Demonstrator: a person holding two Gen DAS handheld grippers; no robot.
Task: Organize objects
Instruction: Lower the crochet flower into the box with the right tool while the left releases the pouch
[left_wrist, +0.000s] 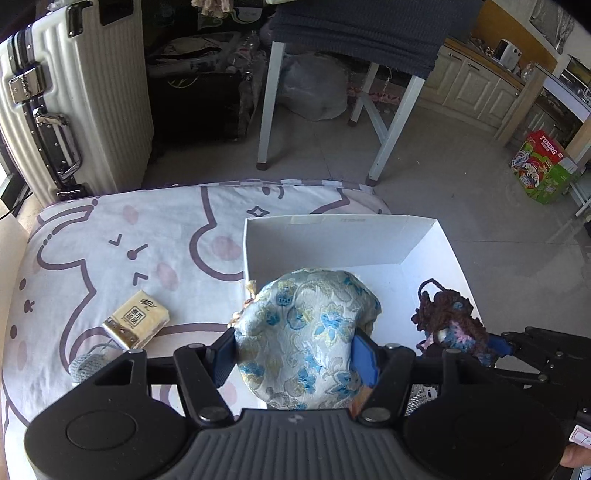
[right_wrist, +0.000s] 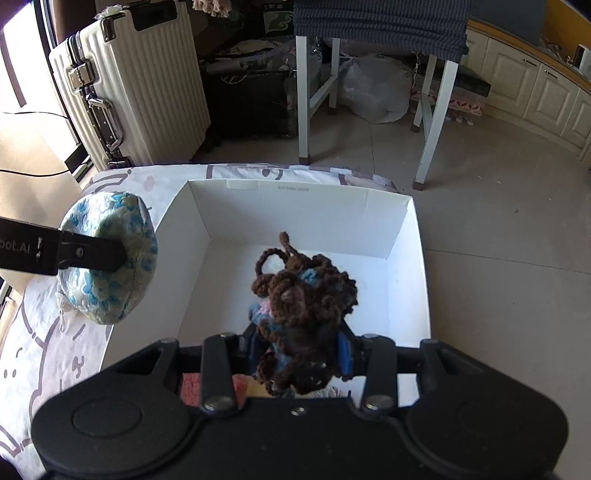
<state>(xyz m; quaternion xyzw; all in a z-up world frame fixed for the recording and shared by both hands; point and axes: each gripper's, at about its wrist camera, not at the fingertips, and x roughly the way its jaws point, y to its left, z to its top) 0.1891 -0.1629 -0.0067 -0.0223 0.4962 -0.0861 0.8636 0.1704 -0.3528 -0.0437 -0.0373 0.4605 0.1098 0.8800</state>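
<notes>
Two things are on their way in; the left gripper (left_wrist: 293, 349) clamps a brocade pouch (left_wrist: 306, 336) at the white box's (right_wrist: 406, 236) left wall; the right gripper (right_wrist: 301, 354) pinches a crocheted yarn piece (right_wrist: 303, 306) above its floor; neither is released; a tissue packet (left_wrist: 136, 319) and grey knit item (left_wrist: 86, 363) wait on the bed (left_wrist: 110, 236).
</notes>
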